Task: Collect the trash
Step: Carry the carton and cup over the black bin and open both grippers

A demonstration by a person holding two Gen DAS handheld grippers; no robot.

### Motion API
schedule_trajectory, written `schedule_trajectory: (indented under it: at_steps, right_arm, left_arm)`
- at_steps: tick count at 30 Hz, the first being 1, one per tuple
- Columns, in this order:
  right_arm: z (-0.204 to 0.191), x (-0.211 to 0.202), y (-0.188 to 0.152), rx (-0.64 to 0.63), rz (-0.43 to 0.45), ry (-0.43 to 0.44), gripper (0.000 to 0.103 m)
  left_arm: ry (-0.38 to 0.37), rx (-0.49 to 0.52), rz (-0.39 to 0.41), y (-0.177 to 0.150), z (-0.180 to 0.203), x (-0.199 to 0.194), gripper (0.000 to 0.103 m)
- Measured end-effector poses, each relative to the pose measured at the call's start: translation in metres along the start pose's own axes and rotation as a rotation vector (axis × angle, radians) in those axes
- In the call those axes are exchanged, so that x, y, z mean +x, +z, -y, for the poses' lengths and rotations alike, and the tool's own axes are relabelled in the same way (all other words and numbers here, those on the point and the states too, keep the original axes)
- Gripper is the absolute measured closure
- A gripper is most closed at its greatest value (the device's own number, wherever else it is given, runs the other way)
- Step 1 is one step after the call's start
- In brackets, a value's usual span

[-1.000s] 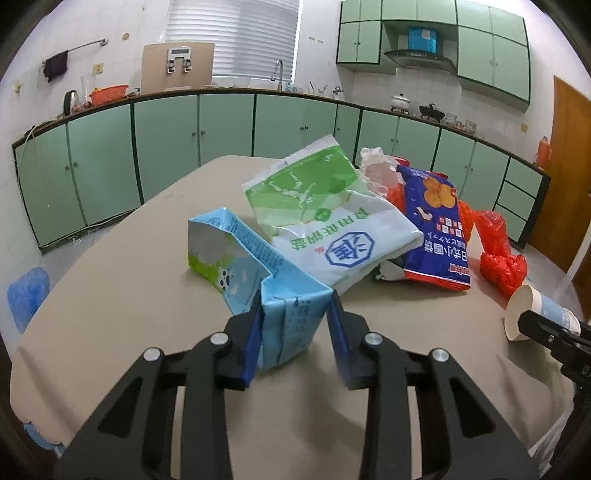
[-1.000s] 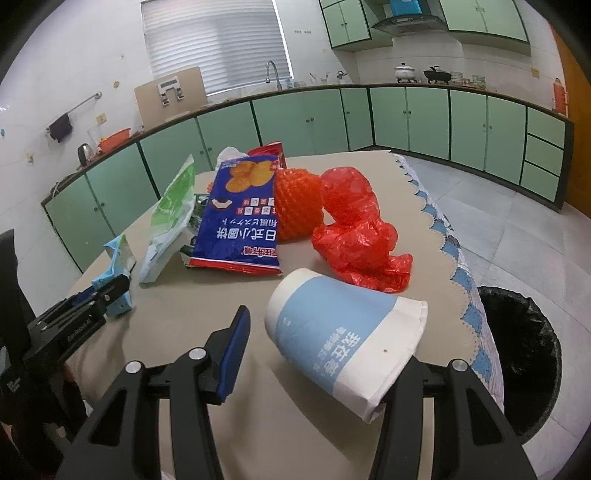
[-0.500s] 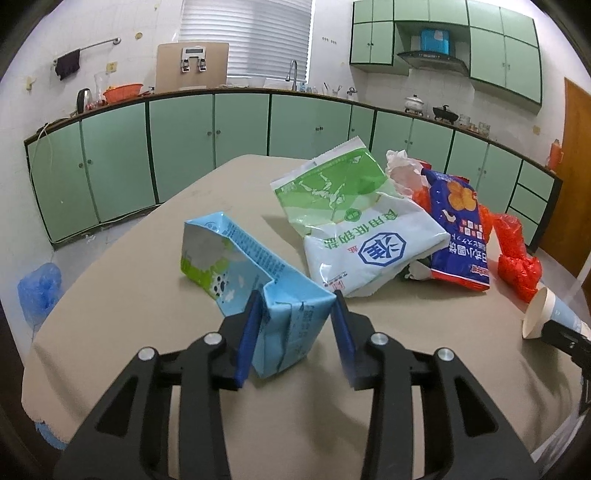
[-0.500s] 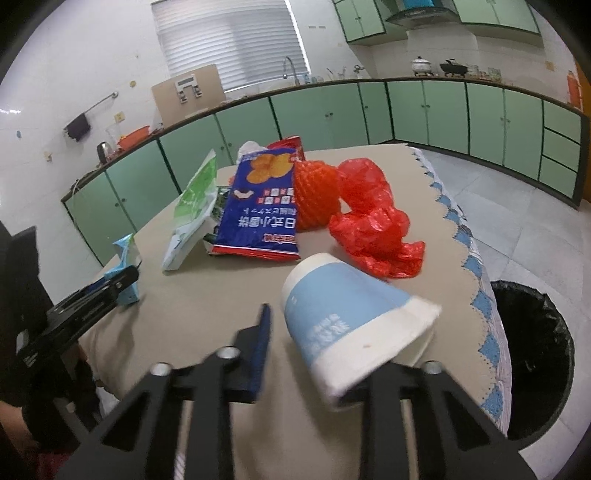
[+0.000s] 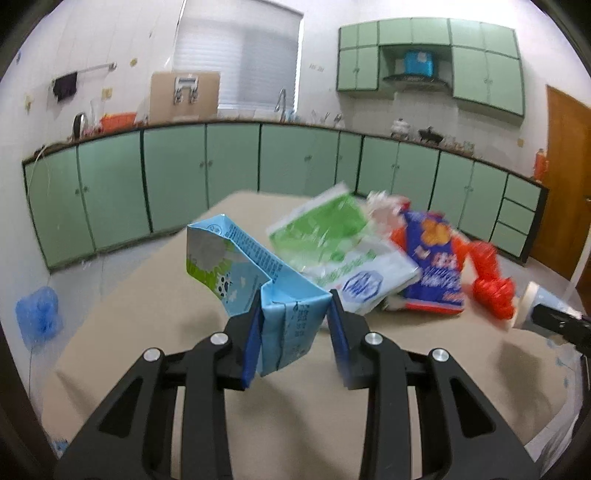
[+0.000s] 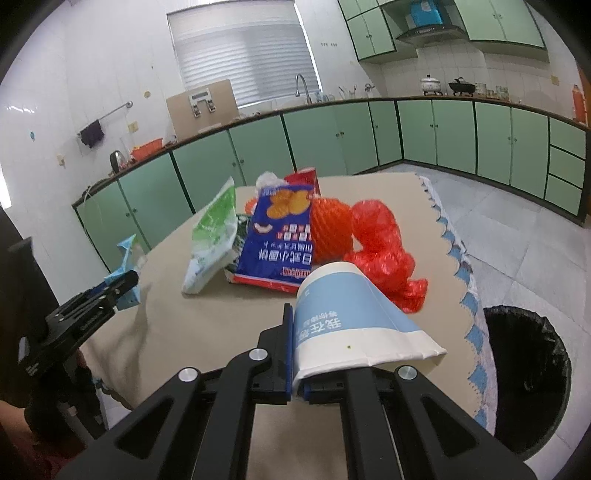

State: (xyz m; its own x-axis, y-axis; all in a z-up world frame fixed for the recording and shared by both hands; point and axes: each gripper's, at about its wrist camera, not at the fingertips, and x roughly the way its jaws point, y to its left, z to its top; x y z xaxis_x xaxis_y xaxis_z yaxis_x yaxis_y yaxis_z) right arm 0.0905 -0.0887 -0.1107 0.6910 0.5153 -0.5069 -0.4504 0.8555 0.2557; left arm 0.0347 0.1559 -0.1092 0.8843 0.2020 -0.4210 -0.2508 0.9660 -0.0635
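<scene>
Milk carton (image 5: pixel 258 273) clamped in our left gripper (image 5: pixel 295 332), closing, angled down; right gripper (image 6: pixel 297 354) pinches the paper cup (image 6: pixel 351 321) flat.

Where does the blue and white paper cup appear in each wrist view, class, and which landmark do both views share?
Left wrist view: paper cup at the far right edge.
Right wrist view: paper cup at centre, flattened in the right gripper.
Shared landmark: dark blue snack bag.

A home kitchen; pale green cabinets (image 6: pixel 436 133) run under a long counter along two walls; a sink tap (image 6: pixel 303 83) stands below a blinded window (image 6: pixel 243 51); a range hood (image 6: pixel 430 31), a pot (image 6: pixel 431 84) and a wok sit at the far end.
</scene>
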Motion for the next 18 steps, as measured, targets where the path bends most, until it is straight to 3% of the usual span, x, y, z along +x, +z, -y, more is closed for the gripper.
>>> schedule_trajectory:
  at_steps: [7, 18]
  right_arm:
    - [0.013, -0.019, 0.014, 0.031, 0.039, -0.045, 0.099]
    - [0.060, -0.059, 0.026, 0.071, 0.111, -0.177, 0.099]
  left_arm:
    - [-0.103, 0.039, 0.046, 0.024, 0.038, -0.006, 0.072]
    - [-0.307, 0.114, 0.025, 0.035, 0.124, 0.018, 0.072]
